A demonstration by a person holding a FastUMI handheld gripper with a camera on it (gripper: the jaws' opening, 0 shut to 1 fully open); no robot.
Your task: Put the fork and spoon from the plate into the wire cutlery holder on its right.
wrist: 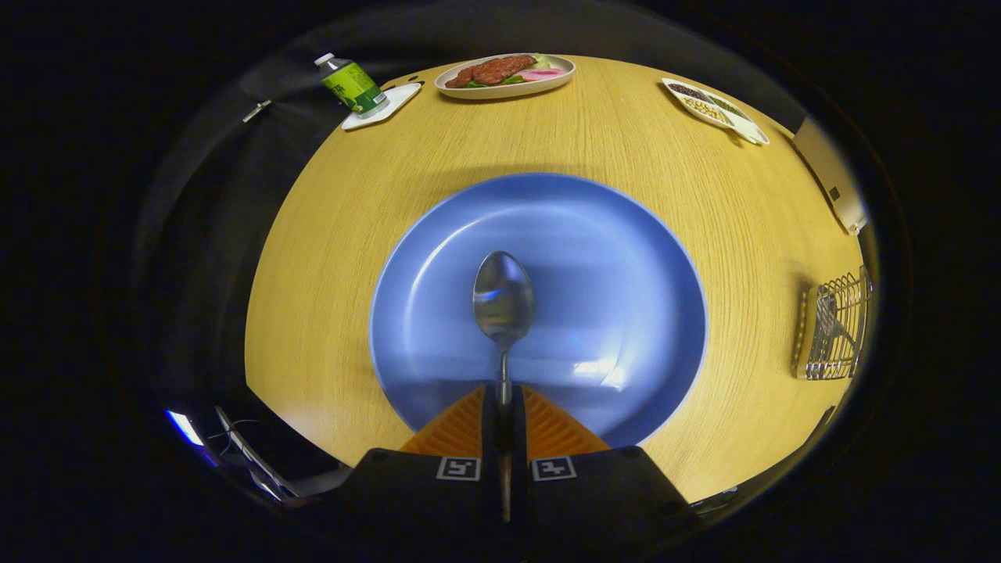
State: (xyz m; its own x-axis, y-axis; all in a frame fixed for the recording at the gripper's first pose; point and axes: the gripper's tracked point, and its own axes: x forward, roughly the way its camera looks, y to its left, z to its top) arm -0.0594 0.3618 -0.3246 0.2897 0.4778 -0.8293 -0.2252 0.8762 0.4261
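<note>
The hand-held gripper (503,395) pinches the handle of a shiny metal spoon (504,301), its bowl out ahead over the round blue plate (626,258). The plate sits on a pale wood-grain desk (328,258) (dark cloth all round it). The wire cutlery holder (833,328) stands to the right, with a utensil in it.

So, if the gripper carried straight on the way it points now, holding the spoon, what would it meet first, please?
Probably the blue plate: the gripper, shut on the spoon, points across it, bowl leading. If it clears the plate, the food dish lies beyond; height is unclear.
</note>
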